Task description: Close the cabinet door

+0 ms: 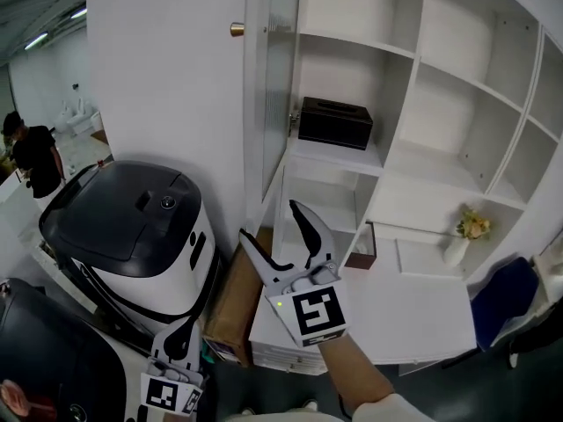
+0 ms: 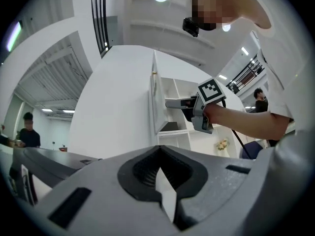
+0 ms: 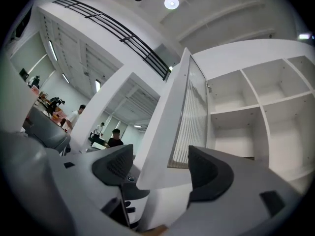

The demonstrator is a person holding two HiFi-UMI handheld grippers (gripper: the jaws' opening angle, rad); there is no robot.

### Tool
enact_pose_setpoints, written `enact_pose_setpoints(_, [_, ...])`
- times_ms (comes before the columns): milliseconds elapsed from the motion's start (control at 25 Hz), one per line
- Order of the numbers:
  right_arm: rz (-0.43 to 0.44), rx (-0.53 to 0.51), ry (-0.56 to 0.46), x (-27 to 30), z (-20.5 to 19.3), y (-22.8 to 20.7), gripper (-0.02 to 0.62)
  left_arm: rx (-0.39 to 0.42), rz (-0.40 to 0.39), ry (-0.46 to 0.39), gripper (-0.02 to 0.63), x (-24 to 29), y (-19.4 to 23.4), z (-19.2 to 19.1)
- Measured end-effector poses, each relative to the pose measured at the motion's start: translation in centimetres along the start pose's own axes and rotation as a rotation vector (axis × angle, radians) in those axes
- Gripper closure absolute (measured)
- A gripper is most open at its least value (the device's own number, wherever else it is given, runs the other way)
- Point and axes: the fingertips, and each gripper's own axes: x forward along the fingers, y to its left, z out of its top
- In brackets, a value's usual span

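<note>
The white cabinet door (image 1: pixel 273 104) with a ribbed glass panel stands open, edge-on to me, with a brass knob (image 1: pixel 236 29) on its outer face. My right gripper (image 1: pixel 267 220) is open just below the door's bottom corner. In the right gripper view the door's lower edge (image 3: pixel 172 127) lies between the spread jaws of the right gripper (image 3: pixel 162 166), with a gap on each side. My left gripper (image 1: pixel 180 331) hangs low at the left, shut and empty. In its own view the left gripper (image 2: pixel 160 171) points up at the door (image 2: pixel 156 102).
A black box (image 1: pixel 334 121) sits on a shelf inside. A black-and-white machine (image 1: pixel 132 227) and a cardboard box (image 1: pixel 236 301) stand left of the cabinet. A flower vase (image 1: pixel 464 237) and a small brown box (image 1: pixel 362 249) rest on the counter. A person (image 1: pixel 35 156) stands far left.
</note>
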Motion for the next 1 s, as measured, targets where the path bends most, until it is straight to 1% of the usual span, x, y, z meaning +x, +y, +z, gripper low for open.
enact_pose_setpoints(80, [0.019,-0.005,-0.027,1.4,0.5,0.4,0.27,0.001,0.041,0.002,0.601,-0.3,0.8,-0.1])
enact_pose_setpoints(240, [0.032,-0.012,-0.026,3.9,0.8,0.8,0.262,0.003,0.085,0.005,0.601,-0.4,1.5,-0.3])
enact_pose_setpoints(480, [-0.02,-0.031,-0.019,5.8,0.4,-0.1,0.264,0.002,0.12,0.003,0.601,-0.2,2.4,-0.3])
enact_pose_setpoints(600, [-0.031,-0.042,-0.018,5.9,0.2,-0.6,0.265,0.006,0.121,0.009,0.601,-0.2,2.5,-0.5])
enact_pose_setpoints(680, [-0.033,-0.052,-0.023,5.6,0.2,-0.6,0.293,0.004,0.12,0.011,0.602,-0.1,2.5,-0.6])
enact_pose_setpoints(720, [-0.032,-0.055,-0.028,5.5,0.2,-0.6,0.319,0.003,0.119,0.011,0.601,0.0,2.4,-0.7])
enact_pose_setpoints(880, [-0.029,-0.053,-0.056,4.7,0.4,-1.3,0.336,-0.002,0.108,0.005,0.601,0.8,1.8,-0.5])
enact_pose_setpoints(1000, [-0.031,-0.062,-0.102,3.7,1.0,-1.9,0.351,-0.001,0.096,0.012,0.601,1.1,1.4,-0.8])
